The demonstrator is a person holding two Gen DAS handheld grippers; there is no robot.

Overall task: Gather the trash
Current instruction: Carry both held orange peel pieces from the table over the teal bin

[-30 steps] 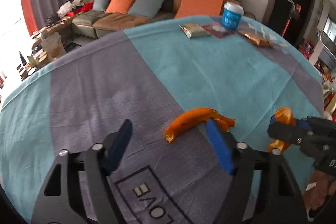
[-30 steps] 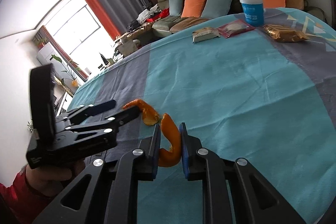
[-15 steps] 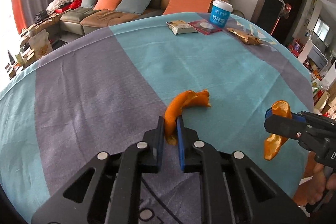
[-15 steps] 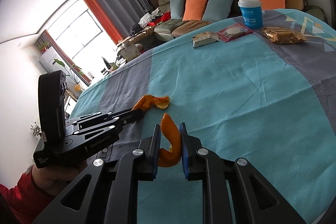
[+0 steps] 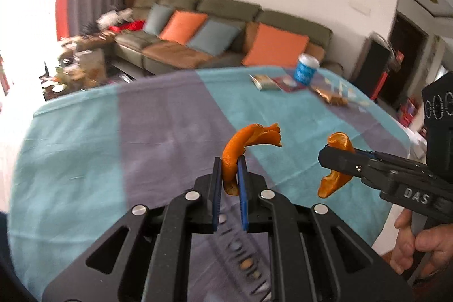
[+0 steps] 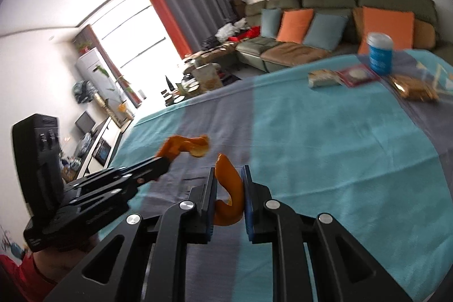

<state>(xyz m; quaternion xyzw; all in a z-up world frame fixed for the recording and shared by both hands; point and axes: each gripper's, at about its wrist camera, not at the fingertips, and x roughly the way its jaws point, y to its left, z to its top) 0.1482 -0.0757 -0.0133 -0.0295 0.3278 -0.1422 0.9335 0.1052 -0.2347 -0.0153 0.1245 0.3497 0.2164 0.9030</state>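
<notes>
1. With both peels pinched and clear of the tabletop [image 5: 85,160], each hand can carry its own piece to a bin.
2. Left claw [image 5: 229,174] is clamped on the long orange peel [image 5: 249,140].
3. Right claw [image 6: 229,188] squeezes the curled orange peel [image 6: 230,188].
4. Wrappers [image 6: 339,77] and the cup [image 6: 379,53] wait at the far edge.

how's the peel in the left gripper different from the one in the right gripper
The peel in the left gripper is a long arched strip that ends in a ragged, split tip. The peel in the right gripper is a smooth hook curling under at its lower end. The left peel juts well past its fingers; the right peel barely clears its own. Both are orange, clamped and lifted off the tablecloth.
</notes>
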